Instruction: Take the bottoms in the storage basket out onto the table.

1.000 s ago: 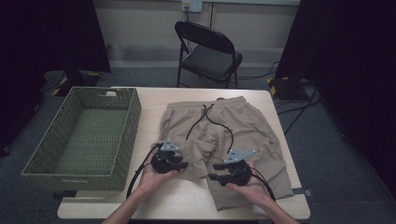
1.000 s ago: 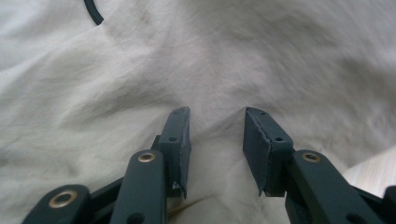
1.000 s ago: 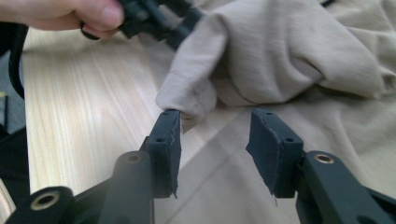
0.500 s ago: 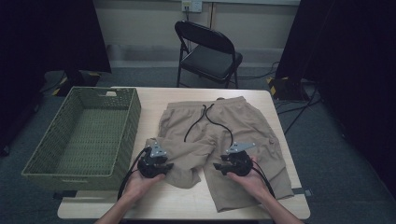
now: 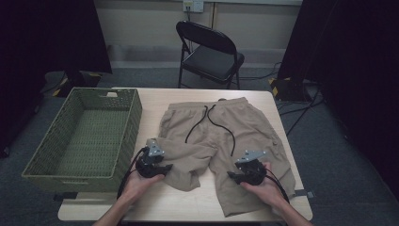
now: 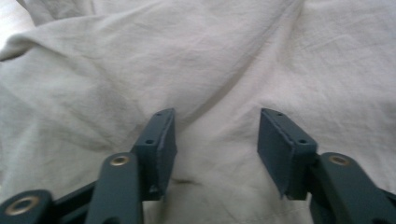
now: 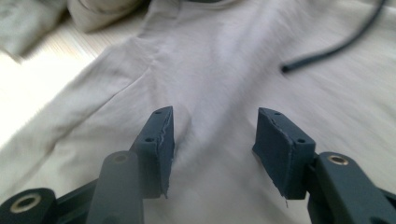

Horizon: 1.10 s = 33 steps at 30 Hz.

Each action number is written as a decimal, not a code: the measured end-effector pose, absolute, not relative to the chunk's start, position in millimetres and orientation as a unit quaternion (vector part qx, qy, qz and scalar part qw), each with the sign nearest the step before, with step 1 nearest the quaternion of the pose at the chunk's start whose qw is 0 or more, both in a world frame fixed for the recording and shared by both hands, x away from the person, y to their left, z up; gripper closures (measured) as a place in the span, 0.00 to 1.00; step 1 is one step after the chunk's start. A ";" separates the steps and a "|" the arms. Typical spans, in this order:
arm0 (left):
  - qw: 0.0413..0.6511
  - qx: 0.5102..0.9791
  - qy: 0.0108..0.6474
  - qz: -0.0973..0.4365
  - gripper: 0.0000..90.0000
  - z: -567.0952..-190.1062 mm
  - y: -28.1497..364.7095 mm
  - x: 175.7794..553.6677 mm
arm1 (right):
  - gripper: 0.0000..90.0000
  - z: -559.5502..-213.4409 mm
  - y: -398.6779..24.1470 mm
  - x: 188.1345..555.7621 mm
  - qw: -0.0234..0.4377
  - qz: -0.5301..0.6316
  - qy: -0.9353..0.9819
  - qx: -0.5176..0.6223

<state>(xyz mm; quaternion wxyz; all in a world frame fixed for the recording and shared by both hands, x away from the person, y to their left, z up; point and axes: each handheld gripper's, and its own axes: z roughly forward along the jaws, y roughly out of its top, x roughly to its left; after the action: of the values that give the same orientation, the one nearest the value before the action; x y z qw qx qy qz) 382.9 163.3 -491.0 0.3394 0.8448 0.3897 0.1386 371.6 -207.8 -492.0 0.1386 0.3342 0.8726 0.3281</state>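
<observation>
Shorts (image 5: pixel 221 141) lie spread on the tabletop (image 5: pixel 188 202), unfolded; left hand-held gripper (image 5: pixel 162 167) and right hand-held gripper (image 5: pixel 234 175), jaws just opening, hover empty over each leg, probably regrasping; basket (image 5: pixel 35 162) left, awaiting.

A green woven basket (image 5: pixel 84 136) sits on the left part of the pale wooden table (image 5: pixel 188 207), open side up and its inside bare. Behind the table stands a black folding chair (image 5: pixel 209 54) — on grey carpet, facing the table. Dark curtains (image 5: pixel 348 56) hang at both sides — cables (image 5: pixel 301 117) trail across the floor at the right.
</observation>
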 end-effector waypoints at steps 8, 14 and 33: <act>0.437 0.842 0.302 0.090 0.65 -464.2 126.1 361.1 | 0.53 -476.8 -195.5 363.9 0.156 0.366 0.859 0.323; 0.429 0.858 0.274 0.069 0.53 -473.5 103.3 356.8 | 0.54 -472.9 -168.3 366.6 0.146 0.387 0.859 0.302; 0.447 0.858 0.253 0.006 0.99 -468.6 98.9 350.6 | 0.54 -472.2 -161.0 404.3 0.170 0.399 0.831 0.349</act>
<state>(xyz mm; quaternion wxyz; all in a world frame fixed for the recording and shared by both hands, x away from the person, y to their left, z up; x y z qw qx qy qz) 350.6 98.9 -468.6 0.4467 0.8580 0.2535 0.0060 404.3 -161.0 -472.2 0.1704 0.3490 0.8306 0.3992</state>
